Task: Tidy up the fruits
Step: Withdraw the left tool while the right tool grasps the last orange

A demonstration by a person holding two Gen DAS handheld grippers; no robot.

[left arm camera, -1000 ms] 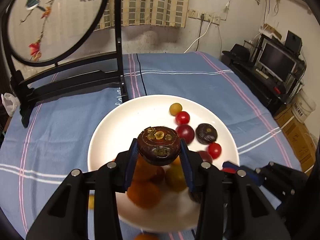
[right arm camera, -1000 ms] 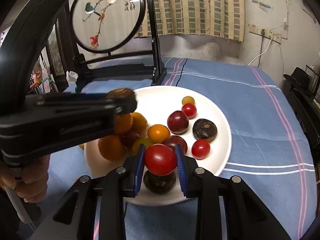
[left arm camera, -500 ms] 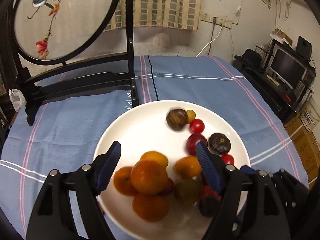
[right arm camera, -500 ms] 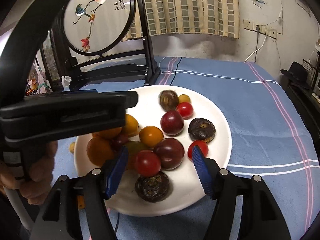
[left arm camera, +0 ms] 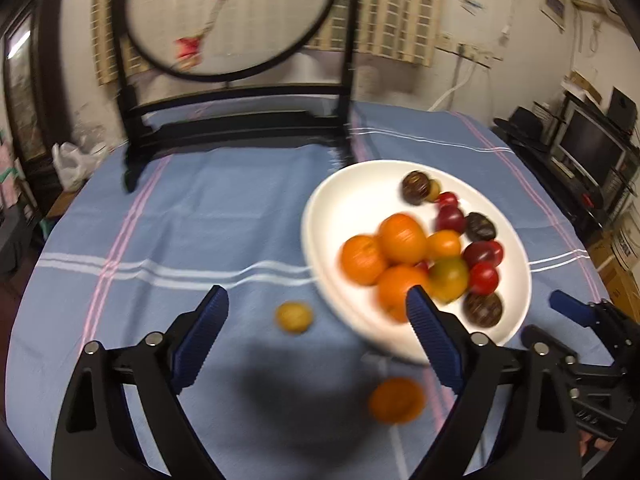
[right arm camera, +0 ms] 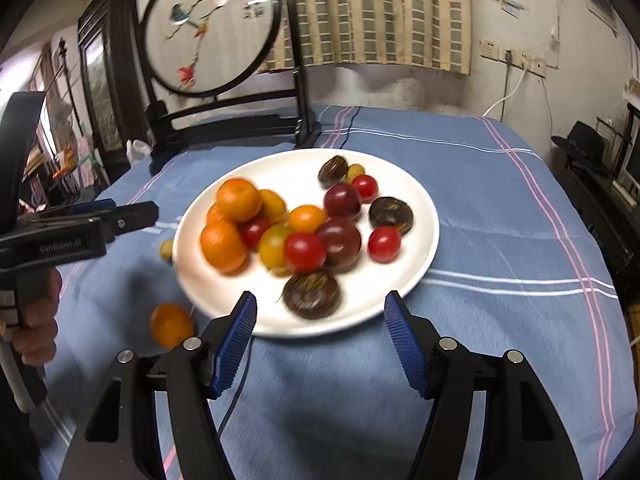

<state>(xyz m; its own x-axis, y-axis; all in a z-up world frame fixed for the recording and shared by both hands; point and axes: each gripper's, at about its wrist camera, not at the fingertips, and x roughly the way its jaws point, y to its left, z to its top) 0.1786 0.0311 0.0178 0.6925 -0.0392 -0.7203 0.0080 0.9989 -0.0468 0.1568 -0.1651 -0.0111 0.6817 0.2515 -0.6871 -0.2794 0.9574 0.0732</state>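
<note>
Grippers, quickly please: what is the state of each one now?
Left gripper: jaws opening, nothing between them.
Right gripper: open, holding nothing.

One white plate [right arm camera: 400,184] is seen, two fruits on the cloth [right arm camera: 500,208]: one orange [right arm camera: 171,325], one small yellow fruit [left arm camera: 294,316].

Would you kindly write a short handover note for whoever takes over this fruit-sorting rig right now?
Left gripper: jaws opening, nothing between them, over the blue tablecloth left of the white plate.
Right gripper: open, empty, at the plate's near rim.
Done: most fruit sits on the plate, with oranges, red tomatoes and dark fruits loosely grouped.
Left: a small orange and a small yellow fruit lie on the cloth beside the plate; they probably go on next.
</note>
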